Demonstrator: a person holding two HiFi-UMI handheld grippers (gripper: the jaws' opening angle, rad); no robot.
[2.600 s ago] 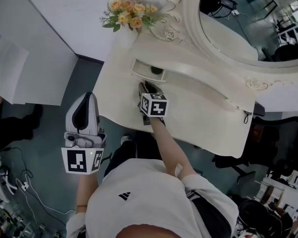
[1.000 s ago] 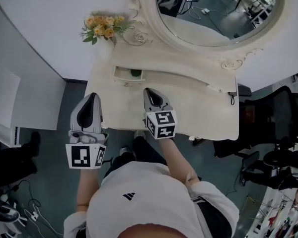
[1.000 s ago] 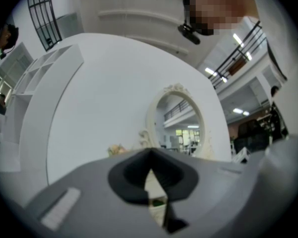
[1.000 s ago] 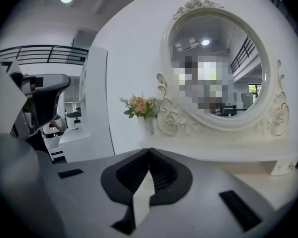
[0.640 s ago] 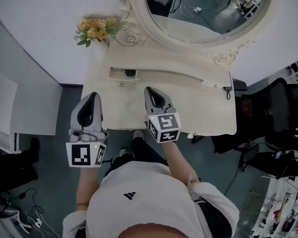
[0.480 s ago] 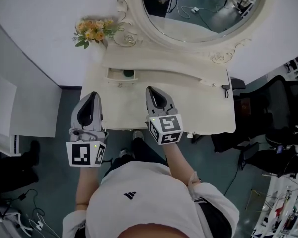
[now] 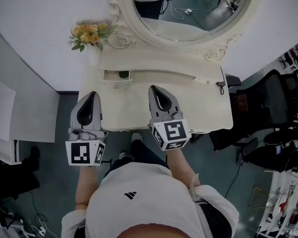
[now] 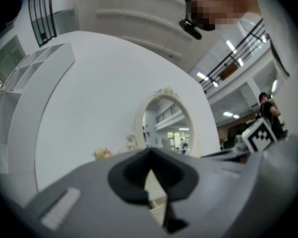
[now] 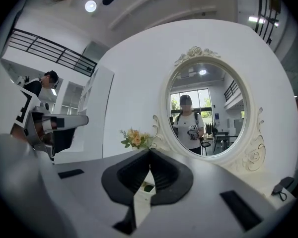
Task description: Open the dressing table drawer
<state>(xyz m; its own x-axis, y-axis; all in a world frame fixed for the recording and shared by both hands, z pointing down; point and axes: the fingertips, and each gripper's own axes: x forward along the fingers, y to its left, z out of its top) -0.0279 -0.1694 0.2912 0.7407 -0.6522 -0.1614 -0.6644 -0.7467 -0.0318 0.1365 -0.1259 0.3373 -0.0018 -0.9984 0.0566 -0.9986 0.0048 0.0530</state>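
Drawer (image 7: 115, 76) open toward person, long axis left-right | left tool (image 7: 92, 94), right tool (image 7: 154, 89) closed

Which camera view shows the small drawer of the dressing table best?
The head view: it looks down into the open drawer, a dark thing inside. The right gripper view shows only a sliver low in the middle; the left gripper view shows nothing clear of it.

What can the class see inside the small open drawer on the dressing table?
One small dark green object sits toward the right end of the drawer; the rest of its visible floor looks bare. Its back part is hidden inside the dressing table.
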